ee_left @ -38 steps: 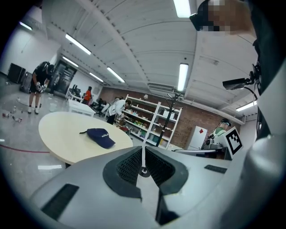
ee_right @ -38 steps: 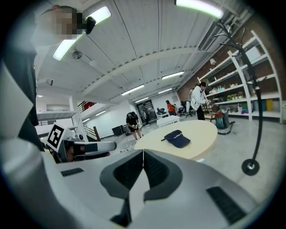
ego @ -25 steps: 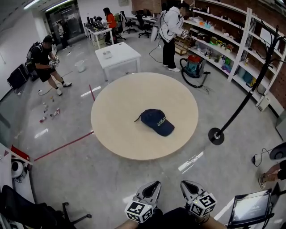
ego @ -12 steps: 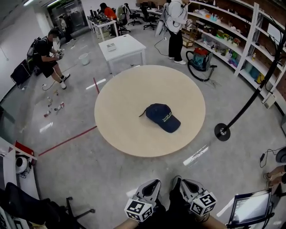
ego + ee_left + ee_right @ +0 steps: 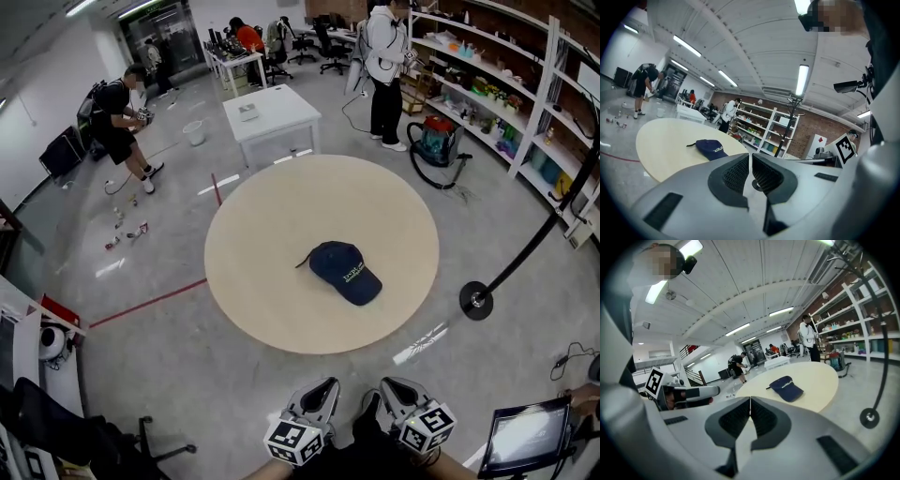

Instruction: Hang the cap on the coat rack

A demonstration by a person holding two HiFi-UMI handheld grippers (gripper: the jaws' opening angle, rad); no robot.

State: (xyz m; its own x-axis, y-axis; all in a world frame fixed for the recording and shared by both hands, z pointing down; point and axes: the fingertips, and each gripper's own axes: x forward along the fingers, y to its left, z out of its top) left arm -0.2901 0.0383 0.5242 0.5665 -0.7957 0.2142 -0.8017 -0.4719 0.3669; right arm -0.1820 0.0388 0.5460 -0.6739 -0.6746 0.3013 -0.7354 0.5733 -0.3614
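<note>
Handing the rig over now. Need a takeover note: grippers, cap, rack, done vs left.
Left gripper: shut, empty.
Right gripper: shut, empty.
Both are short of the round table.
Cap lies on the table, untouched.
Coat rack stands on the floor right of the table.
Done: nothing.
Left: grasp cap, carry it, hang it on the rack.

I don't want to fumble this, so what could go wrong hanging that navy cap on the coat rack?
The left tongs and the right tongs are both shut and short of the round table, while the cap lies near its middle: a long reach, and they must open first. The coat rack stands on the floor beyond the table's right side, so the soft cap could slip on the way.
</note>
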